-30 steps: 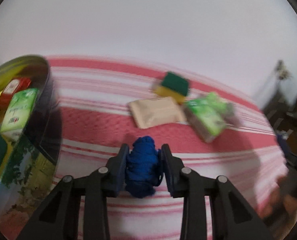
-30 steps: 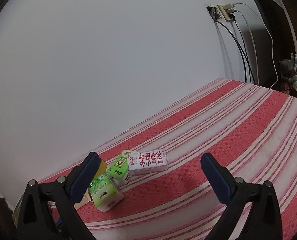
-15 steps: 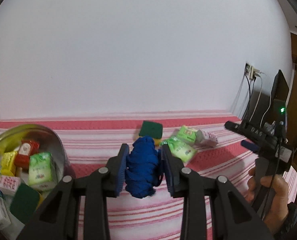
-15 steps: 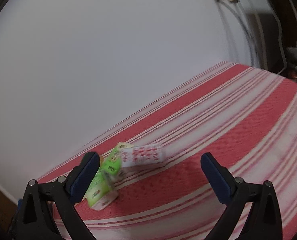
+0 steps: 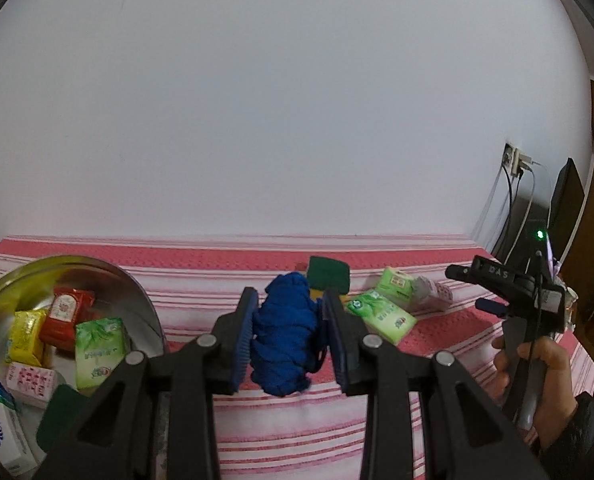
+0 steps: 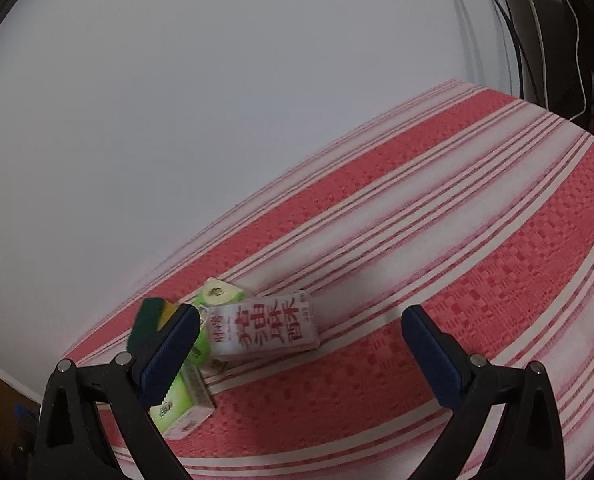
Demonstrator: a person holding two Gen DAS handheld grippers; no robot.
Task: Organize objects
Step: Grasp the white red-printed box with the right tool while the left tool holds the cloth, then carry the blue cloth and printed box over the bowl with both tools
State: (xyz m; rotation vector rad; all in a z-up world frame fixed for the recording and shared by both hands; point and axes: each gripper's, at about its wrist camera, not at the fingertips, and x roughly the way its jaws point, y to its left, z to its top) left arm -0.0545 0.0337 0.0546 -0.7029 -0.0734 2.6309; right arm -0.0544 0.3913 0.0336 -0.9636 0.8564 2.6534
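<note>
Clamped between the jaws of the left gripper point(image 5: 289, 338), a bundle of blue yarn point(image 5: 287, 340) is held above the striped cloth point(image 5: 437, 392), right of the metal bowl point(image 5: 139, 304). Jaws of the right gripper point(image 6: 301, 354) are spread apart, near a white carton point(image 6: 267, 326).

1. A knitted blue yarn bundle point(image 5: 285, 340), soft and matt.
2. A shiny metal tin point(image 5: 137, 296) holding glossy plastic-wrapped packets point(image 5: 101, 348).
3. A woven red-and-white striped cloth point(image 6: 477, 280), coarse-textured.
4. A green scouring sponge point(image 5: 329, 274), rough and matt.
</note>
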